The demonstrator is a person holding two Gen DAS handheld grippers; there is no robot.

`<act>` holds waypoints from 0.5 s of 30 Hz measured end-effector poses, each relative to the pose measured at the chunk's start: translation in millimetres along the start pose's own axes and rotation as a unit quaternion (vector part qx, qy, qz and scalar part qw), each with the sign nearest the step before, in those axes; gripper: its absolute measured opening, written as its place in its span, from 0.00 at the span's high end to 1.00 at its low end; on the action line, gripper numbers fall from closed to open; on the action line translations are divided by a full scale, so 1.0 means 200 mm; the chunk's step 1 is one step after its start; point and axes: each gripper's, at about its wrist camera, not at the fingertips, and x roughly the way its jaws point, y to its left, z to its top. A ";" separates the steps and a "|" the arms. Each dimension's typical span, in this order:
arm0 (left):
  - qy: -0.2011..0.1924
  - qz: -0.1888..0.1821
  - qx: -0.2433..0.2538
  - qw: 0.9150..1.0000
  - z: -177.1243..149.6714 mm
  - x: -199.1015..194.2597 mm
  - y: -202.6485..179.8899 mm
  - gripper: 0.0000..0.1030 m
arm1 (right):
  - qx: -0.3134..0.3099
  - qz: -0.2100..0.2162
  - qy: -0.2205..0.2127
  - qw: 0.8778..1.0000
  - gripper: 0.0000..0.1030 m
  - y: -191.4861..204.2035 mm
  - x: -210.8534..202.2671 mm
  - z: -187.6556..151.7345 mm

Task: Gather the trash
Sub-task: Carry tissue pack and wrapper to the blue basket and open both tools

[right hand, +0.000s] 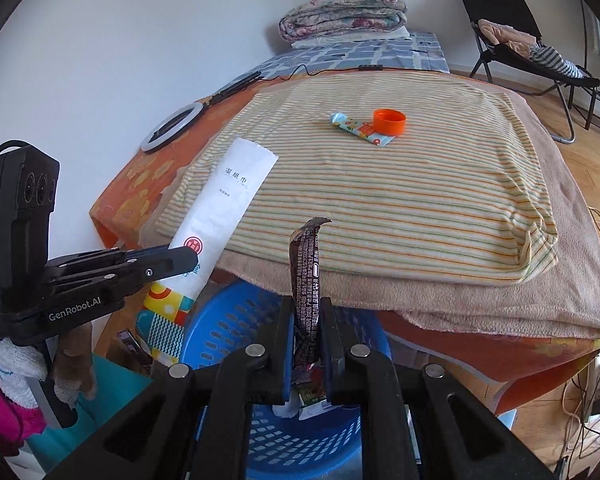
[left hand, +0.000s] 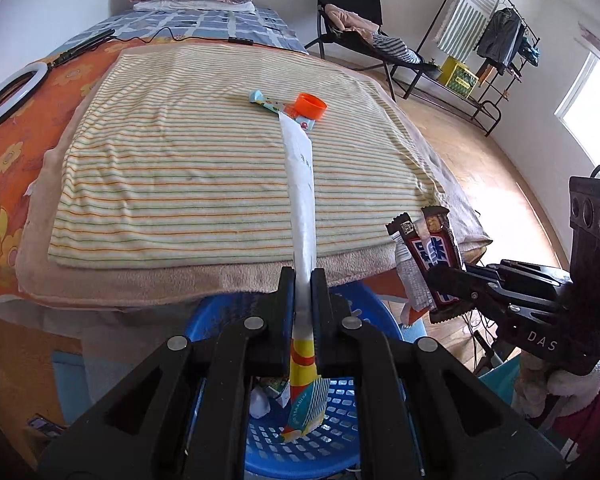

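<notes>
**Two wrappers hanging over the basket**

Left wrist view: my left gripper (left hand: 303,312) is clamping its fingers on the long white wet-wipe packet (left hand: 302,184), directly above the blue basket (left hand: 300,446). Beside it, my right gripper (left hand: 446,280) is pinching the chocolate bar wrapper (left hand: 434,248).

Right wrist view: those fingers are squeezing the chocolate bar wrapper above the basket rim. Beyond the basket, on the bed's striped blanket (right hand: 420,200), an orange cap (right hand: 389,121) and a small snack wrapper (right hand: 356,126) are waiting. The packet is leaning outward, so on release it could be tipping past the rim.
</notes>
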 end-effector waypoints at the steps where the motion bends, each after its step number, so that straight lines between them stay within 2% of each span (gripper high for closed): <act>1: 0.000 0.001 0.003 1.000 -0.03 0.00 -0.01 0.94 | -0.003 0.001 0.004 1.000 0.91 0.01 0.00 -0.02; 15: 0.020 0.011 0.022 0.999 -0.27 0.05 -0.04 0.94 | -0.015 0.011 0.048 0.999 0.91 0.07 0.11 -0.27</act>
